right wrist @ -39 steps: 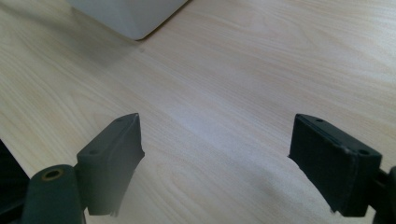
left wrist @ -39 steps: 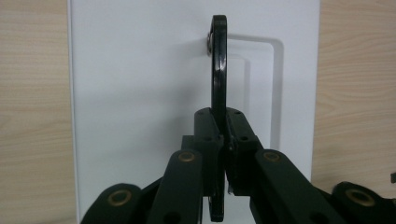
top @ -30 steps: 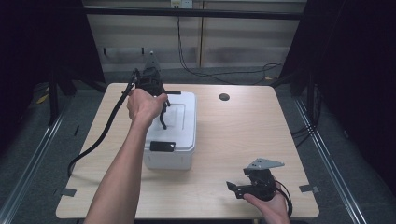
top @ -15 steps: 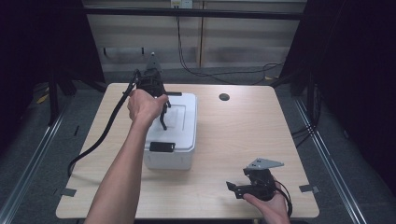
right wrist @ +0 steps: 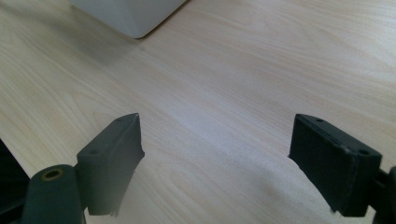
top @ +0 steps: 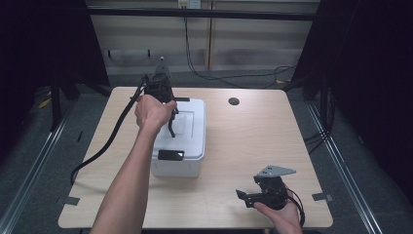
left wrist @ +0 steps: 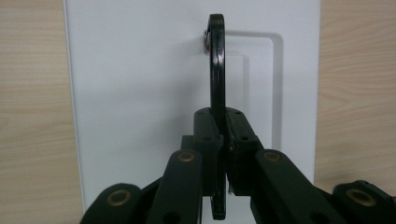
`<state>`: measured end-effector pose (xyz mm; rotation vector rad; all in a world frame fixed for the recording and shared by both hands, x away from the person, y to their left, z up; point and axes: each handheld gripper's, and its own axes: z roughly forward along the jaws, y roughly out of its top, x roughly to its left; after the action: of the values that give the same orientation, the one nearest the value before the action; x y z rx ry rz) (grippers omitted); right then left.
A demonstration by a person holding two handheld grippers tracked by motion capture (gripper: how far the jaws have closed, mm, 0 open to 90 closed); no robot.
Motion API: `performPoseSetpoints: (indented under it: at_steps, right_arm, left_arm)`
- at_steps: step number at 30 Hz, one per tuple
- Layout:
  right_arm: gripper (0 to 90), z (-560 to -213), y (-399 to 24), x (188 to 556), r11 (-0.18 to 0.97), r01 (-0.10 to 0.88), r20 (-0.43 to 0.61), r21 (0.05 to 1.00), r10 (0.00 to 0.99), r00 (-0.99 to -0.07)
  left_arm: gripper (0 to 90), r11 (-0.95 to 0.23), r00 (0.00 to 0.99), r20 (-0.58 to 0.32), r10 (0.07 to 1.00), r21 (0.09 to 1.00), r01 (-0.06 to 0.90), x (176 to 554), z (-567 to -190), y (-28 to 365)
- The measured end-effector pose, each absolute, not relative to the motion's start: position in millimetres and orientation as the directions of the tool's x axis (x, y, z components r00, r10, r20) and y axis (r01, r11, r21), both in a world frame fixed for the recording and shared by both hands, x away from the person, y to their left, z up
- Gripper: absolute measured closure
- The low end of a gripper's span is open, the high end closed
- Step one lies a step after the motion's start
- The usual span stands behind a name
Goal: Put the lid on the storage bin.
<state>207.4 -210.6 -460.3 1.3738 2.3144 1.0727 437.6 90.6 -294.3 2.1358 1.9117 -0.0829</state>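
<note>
A white box (top: 187, 146) with a lid and a black front latch (top: 170, 155) stands left of the table's middle. My left gripper (top: 171, 127) points down over the lid and is shut on the lid's black handle (left wrist: 216, 70), which stands raised above the white lid (left wrist: 140, 93). The pads pinch the handle's lower part from both sides. My right gripper (top: 246, 199) rests low near the table's front right edge, held in a hand, its jaws open with bare wood between the fingertips (right wrist: 116, 158). A corner of the white box (right wrist: 135, 16) lies beyond them.
The wooden table (top: 253, 141) has a dark round hole (top: 234, 101) at the back right. A thick black cable (top: 104, 146) trails from the left gripper over the table's left edge. Metal rails run along both sides of the table.
</note>
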Motion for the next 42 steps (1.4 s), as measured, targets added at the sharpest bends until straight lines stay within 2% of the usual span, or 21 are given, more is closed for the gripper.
performPoseSetpoints:
  at_steps: [13,27,37,42]
  right_arm:
    - [16.4,-460.1,-210.5,206.8,0.284,0.659,0.155,0.696,0.837,-0.524]
    - [16.4,-460.0,-210.3,206.5,0.283,0.659,0.157,0.697,0.837,-0.525]
    - [16.4,-460.1,-210.3,207.0,0.285,0.66,0.154,0.696,0.838,-0.524]
    - [16.4,-460.2,-210.1,206.9,0.286,0.657,0.153,0.698,0.836,-0.527]
  left_arm:
    - [84.8,-0.099,0.132,-0.213,0.968,0.156,0.983,438.4,-295.4,89.6]
    - [82.9,-0.093,0.126,-0.172,0.977,0.189,0.978,435.9,-296.9,86.9]
    - [65.2,-0.131,0.163,-0.147,0.976,0.203,0.97,436.6,-299.1,86.2]
    - [48.9,-0.162,0.197,-0.162,0.967,0.205,0.965,438.0,-300.7,89.0]
